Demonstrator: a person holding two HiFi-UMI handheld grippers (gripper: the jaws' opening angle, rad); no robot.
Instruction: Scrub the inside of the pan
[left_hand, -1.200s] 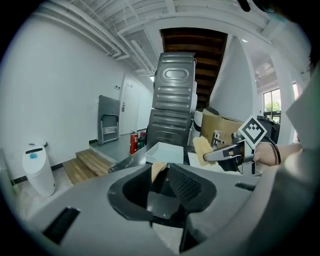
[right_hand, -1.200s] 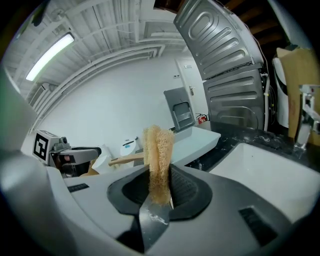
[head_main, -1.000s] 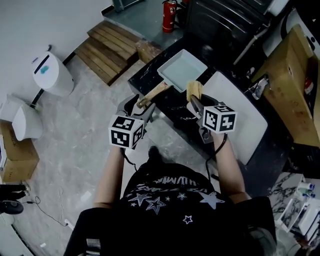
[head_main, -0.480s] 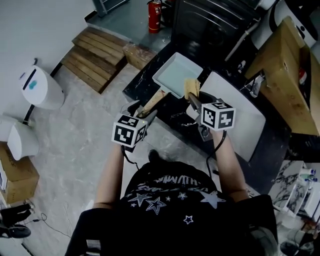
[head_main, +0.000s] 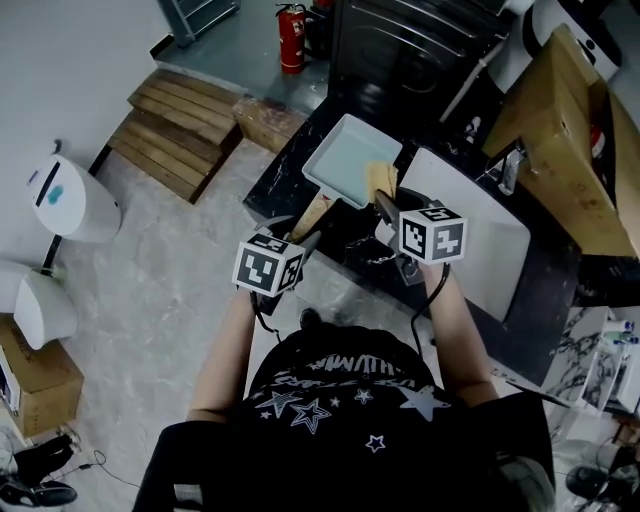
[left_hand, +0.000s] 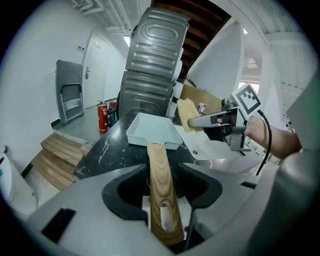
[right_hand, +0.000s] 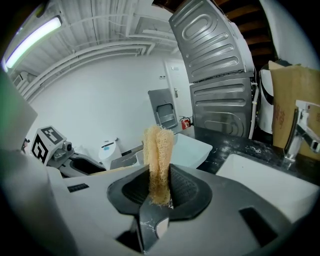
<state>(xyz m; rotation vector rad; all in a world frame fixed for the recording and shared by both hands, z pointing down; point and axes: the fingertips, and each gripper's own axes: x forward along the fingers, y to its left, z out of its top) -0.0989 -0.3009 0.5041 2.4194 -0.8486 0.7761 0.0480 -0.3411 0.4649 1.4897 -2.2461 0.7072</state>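
A pale blue rectangular pan (head_main: 350, 160) rests on the black counter (head_main: 285, 175), its wooden handle (head_main: 313, 213) pointing toward me. My left gripper (head_main: 296, 232) straddles the handle's end. In the left gripper view the handle (left_hand: 161, 190) runs between the jaws, which have just been closing; thin gaps still show on both sides. My right gripper (head_main: 386, 203) is shut on a tan loofah sponge (head_main: 380, 180), held at the pan's near right corner. In the right gripper view the sponge (right_hand: 158, 150) sticks up from the pinched pads, with the pan (right_hand: 189, 150) behind it.
A white sink basin (head_main: 480, 250) with a faucet (head_main: 510, 170) lies right of the pan. Cardboard (head_main: 560, 120) stands at the far right. Beyond the counter stand a metal appliance (left_hand: 150, 75) and a fire extinguisher (head_main: 292, 35). Wooden steps (head_main: 175, 130) and a white bin (head_main: 70, 200) sit on the floor at left.
My left gripper has sunk and tipped down over the handle's end, and its jaws have narrowed around it. My right gripper has carried the sponge a little closer to the pan.
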